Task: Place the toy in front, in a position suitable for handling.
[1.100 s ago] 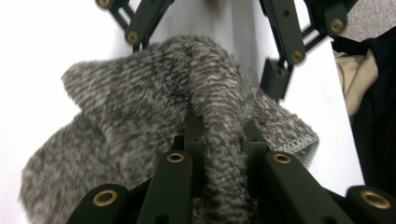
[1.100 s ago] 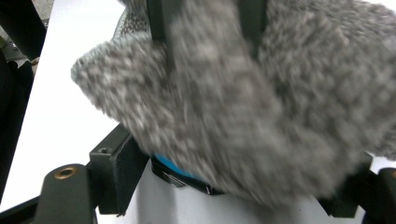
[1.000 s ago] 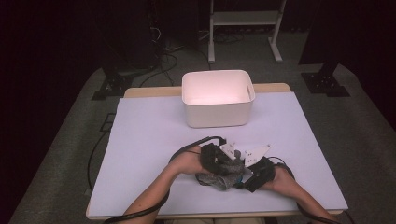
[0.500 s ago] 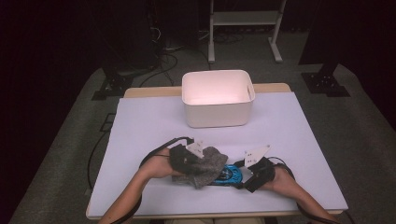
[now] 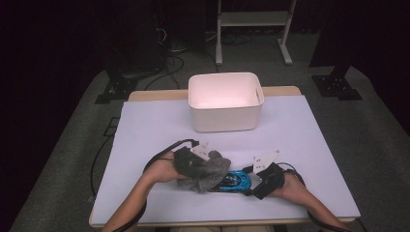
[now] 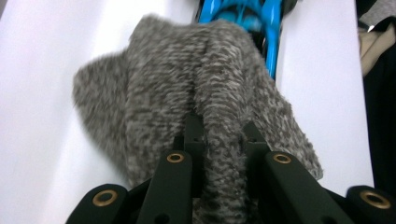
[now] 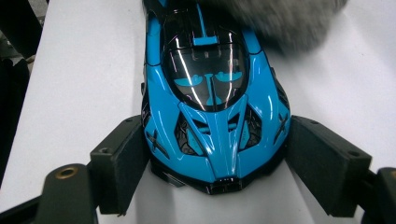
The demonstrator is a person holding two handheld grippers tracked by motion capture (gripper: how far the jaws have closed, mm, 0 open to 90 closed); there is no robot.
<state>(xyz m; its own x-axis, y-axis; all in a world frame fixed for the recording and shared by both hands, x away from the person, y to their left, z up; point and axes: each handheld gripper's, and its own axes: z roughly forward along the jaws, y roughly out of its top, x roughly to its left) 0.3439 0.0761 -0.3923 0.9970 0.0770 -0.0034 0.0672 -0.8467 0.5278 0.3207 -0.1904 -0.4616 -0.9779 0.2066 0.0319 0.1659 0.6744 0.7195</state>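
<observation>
Near the table's (image 5: 145, 125) front edge, the right gripper (image 7: 215, 154) clamps a blue toy car's (image 7: 212, 102) nose while the left gripper (image 6: 222, 140), pinching a grey cloth (image 6: 187, 93), wipes its rear, likely sweeping forward next.

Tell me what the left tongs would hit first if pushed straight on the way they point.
Probably the blue toy car. The left tongs are shut on the grey cloth, which drapes ahead over the car's near end, so cloth would press onto car first. Depth beneath the cloth is unclear.
</observation>
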